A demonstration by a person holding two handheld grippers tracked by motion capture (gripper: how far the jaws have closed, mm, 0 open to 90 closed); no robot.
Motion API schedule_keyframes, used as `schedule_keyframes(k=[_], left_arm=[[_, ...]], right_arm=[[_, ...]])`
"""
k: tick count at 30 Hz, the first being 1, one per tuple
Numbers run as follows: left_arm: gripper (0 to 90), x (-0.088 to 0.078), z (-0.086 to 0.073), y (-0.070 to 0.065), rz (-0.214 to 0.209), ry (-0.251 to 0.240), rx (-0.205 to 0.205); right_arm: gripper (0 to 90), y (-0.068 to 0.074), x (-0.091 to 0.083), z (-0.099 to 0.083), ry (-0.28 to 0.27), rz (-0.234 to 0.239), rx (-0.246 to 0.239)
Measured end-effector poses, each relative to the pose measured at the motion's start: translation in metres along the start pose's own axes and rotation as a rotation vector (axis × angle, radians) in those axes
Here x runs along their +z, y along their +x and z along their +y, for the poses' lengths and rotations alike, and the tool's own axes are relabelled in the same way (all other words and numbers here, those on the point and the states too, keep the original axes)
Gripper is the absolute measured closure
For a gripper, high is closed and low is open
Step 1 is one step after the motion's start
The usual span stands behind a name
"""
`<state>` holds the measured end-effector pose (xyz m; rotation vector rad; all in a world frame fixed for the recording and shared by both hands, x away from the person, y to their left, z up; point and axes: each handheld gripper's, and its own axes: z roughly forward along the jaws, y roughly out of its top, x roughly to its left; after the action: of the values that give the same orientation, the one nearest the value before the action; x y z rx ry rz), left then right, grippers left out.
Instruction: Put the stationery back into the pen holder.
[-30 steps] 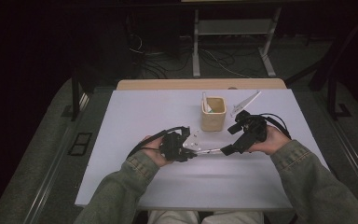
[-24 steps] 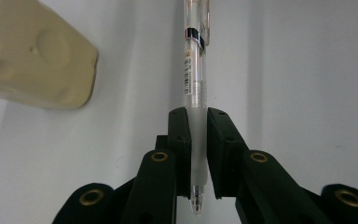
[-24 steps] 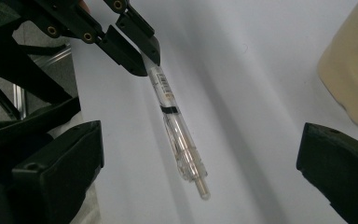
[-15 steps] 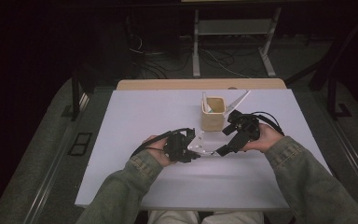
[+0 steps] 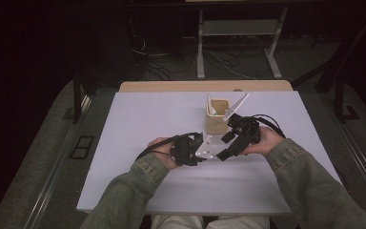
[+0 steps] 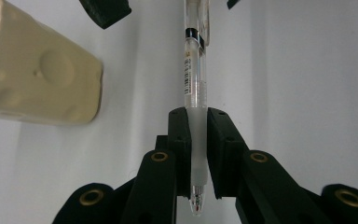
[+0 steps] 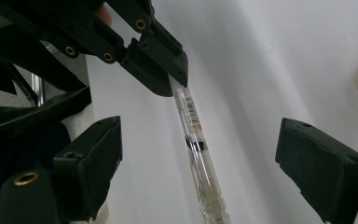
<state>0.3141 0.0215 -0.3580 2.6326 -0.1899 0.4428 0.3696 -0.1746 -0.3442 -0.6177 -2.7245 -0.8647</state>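
A clear pen (image 6: 196, 84) with a barcode label and a frosted grip is clamped near its tip in my left gripper (image 6: 198, 116), which is shut on it. My right gripper (image 7: 198, 135) is open, and its jaws have just been closing. The pen's (image 7: 196, 140) rear half lies between those jaws without touching either. In the high view the left gripper (image 5: 196, 151) and the right gripper (image 5: 225, 149) face each other just above the white table (image 5: 138, 119).
A cream cup (image 5: 217, 119) stands just behind the grippers with white sticks (image 5: 238, 104) leaning out of it; in the left gripper view the cup (image 6: 32, 79) is at the left. Bare tabletop lies to the left and front.
The right gripper has shifted a little left toward the left gripper, which has crept right to meet it. The pen stays in the left jaws.
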Motion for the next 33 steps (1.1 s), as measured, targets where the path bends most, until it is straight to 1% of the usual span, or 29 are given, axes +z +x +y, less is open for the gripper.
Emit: schedule_keyframes(k=[1,2,5,7,8,9,12,14,16,19,21,22,24,26,30,31,33], left_arm=[[79.1,0.000,0.001,0.001,-0.002,0.011,0.007],[79.1,0.001,0.001,0.000,-0.004,0.005,0.003],[79.1,0.002,0.001,0.001,-0.008,0.007,0.006],[79.1,0.003,0.002,0.001,-0.012,0.013,0.011],[79.1,0.005,0.002,-0.001,-0.012,-0.005,-0.011],[79.1,0.004,0.002,0.001,-0.014,0.019,0.017],[79.1,0.005,0.003,0.000,-0.012,0.014,0.018],[79.1,0.006,0.003,-0.001,-0.019,0.016,0.015],[79.1,0.006,0.003,-0.001,-0.017,0.025,0.026],[79.1,0.006,0.004,-0.002,-0.016,0.023,0.028],[79.1,0.007,0.004,-0.002,-0.016,0.020,0.025],[79.1,0.006,0.004,-0.002,-0.017,0.029,0.033],[79.1,0.007,0.005,-0.003,-0.015,0.024,0.032],[79.1,0.007,0.005,-0.003,-0.017,0.030,0.041],[79.1,0.007,0.007,-0.003,-0.015,0.025,0.036],[79.1,0.008,0.007,-0.004,-0.014,0.023,0.035],[79.1,0.007,0.008,-0.003,-0.013,0.026,0.047]], right_arm=[[15.2,0.000,0.001,0.000,0.006,-0.001,-0.001],[16.7,0.000,0.001,0.001,0.012,0.003,-0.003],[22.7,-0.002,0.003,0.001,0.034,0.011,0.003],[25.0,-0.003,0.005,0.002,0.051,0.005,0.004],[26.4,-0.003,0.006,0.002,0.065,-0.001,0.001],[29.1,-0.002,0.007,0.003,0.075,-0.010,0.002],[33.1,-0.001,0.011,0.005,0.096,-0.019,-0.015],[36.1,0.000,0.013,0.007,0.114,-0.026,-0.019],[37.8,0.001,0.015,0.008,0.133,-0.028,-0.027],[41.1,0.002,0.018,0.010,0.156,-0.034,-0.037],[43.4,0.001,0.019,0.010,0.167,-0.036,-0.053],[44.5,0.001,0.020,0.011,0.172,-0.035,-0.055],[46.5,0.001,0.023,0.011,0.178,-0.036,-0.061],[48.7,0.001,0.024,0.011,0.185,-0.031,-0.056],[52.5,0.000,0.026,0.012,0.190,-0.021,-0.054],[52.8,0.001,0.027,0.012,0.191,-0.005,-0.034],[54.5,0.001,0.029,0.012,0.193,-0.005,-0.039]])
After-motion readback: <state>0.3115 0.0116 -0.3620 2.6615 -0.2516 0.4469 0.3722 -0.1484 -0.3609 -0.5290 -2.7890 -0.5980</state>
